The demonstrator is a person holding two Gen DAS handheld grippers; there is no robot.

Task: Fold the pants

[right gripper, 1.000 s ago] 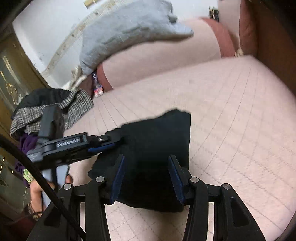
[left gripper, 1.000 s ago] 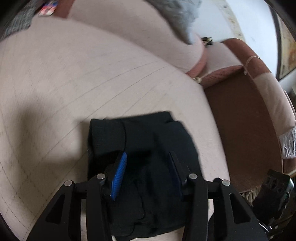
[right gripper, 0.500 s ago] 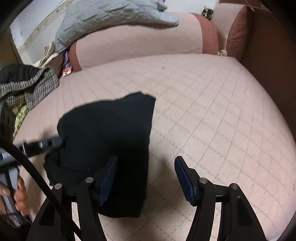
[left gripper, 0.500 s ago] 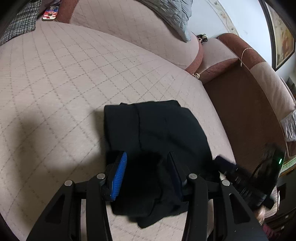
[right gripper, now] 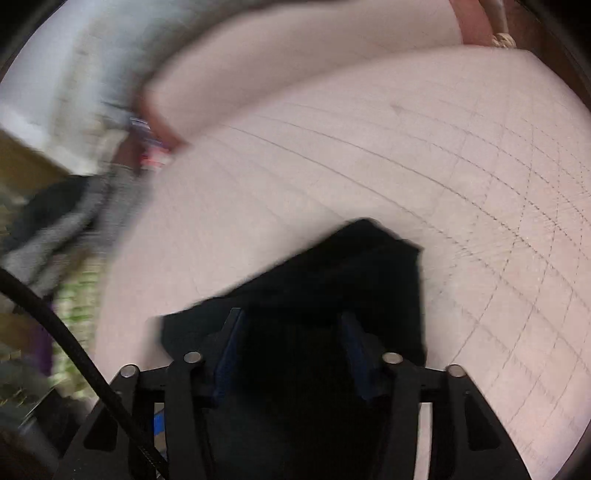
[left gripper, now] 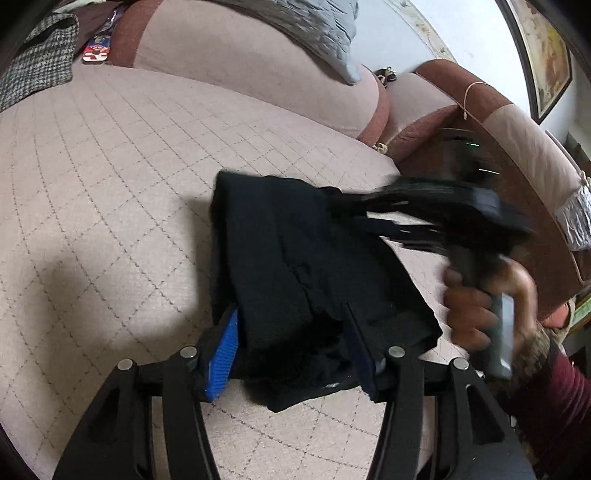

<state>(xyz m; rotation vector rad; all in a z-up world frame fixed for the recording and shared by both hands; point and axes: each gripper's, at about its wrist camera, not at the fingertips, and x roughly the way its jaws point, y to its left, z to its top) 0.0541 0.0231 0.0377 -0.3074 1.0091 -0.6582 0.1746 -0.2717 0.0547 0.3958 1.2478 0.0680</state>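
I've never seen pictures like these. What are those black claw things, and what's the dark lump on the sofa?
They are two grabbers that a person holds, one in each hand. Each carries a camera looking along its fingers, so each picture is one grabber's view. The dark lump is black pants, partly folded on the pink sofa. The left gripper is opening, with cloth between its fingers. In its view you see the person's hand bringing the right gripper. That one is closing over the pants; its picture is blurred.

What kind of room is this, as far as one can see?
Probably a home living room: a pink quilted sofa with brown trim, a framed picture on the wall, and a grey cushion on the backrest.
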